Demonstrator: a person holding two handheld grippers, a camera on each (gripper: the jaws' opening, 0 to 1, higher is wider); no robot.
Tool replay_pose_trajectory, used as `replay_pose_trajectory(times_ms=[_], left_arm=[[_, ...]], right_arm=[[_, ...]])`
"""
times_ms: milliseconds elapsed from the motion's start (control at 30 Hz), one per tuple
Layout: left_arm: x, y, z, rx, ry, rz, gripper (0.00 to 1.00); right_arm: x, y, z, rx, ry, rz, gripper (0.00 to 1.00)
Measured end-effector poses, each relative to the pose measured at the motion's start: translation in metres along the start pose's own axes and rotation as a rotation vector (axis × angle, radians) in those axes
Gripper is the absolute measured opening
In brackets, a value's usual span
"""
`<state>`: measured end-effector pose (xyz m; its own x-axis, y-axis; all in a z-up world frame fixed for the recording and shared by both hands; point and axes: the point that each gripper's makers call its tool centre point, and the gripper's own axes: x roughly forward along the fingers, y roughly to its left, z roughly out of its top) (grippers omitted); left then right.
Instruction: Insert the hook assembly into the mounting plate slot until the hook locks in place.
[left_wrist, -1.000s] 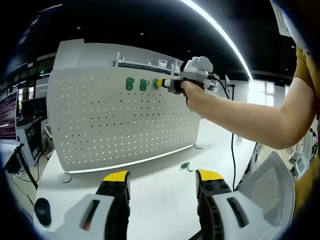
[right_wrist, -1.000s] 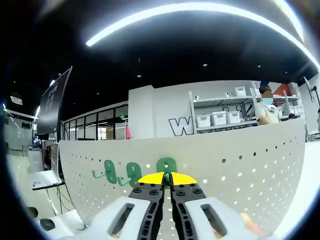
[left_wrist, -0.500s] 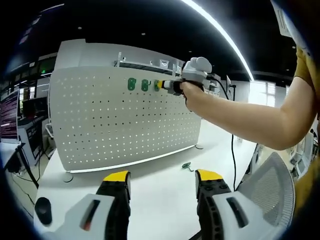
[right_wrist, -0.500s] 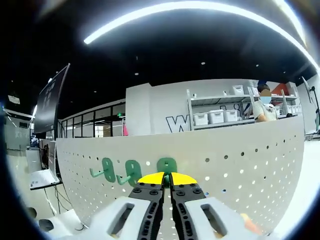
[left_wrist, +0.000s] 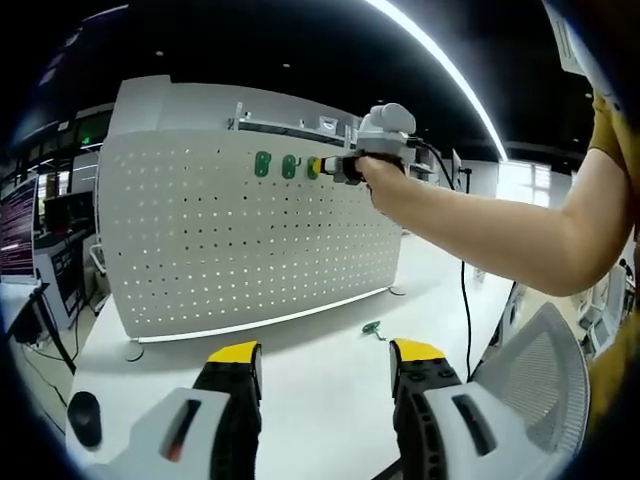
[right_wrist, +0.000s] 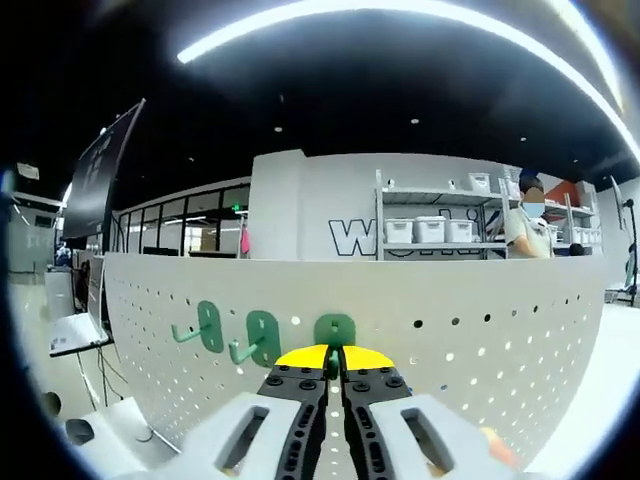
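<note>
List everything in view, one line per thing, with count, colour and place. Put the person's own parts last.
pegboard: one, white, upright on the table.
hooks on board: three, green, top row; the rightmost sits at the right gripper's tips.
loose hook: one, green, lying on the table before the pegboard.
table: one, white, under the pegboard.
shelf with bins: one, white, behind the pegboard.
bystander: one, at the far right behind the pegboard.
chair: one, grey mesh, at the right edge of the left gripper view.
left gripper: one, yellow-tipped, open above the table.
right gripper: one, yellow-tipped, shut on the third hook.
arm: one, reaching to the board.
</note>
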<state>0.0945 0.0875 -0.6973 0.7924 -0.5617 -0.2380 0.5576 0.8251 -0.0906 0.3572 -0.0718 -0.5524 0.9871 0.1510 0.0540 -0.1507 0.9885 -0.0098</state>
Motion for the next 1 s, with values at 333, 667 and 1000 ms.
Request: replay_pose_trajectory(times_ms=[333, 667, 1000], left_arm=[[-0.0007, 0.0009, 0.0010, 0.003, 0.000, 0.002, 0.53], [-0.0023, 0.0033, 0.0001, 0.002, 0.001, 0.011, 0.53], [-0.0012, 0.0029, 0.0016, 0.005, -0.003, 0.010, 0.53]], right_arm=[[0.0043, -0.0010, -0.0016, -0.084, 0.030, 0.004, 0.01], [0.0059, 0.0016, -0.0016, -0.102, 0.033, 0.019, 0.03], [0.0088, 0.0011, -0.0010, -0.103, 0.035, 0.027, 0.04]])
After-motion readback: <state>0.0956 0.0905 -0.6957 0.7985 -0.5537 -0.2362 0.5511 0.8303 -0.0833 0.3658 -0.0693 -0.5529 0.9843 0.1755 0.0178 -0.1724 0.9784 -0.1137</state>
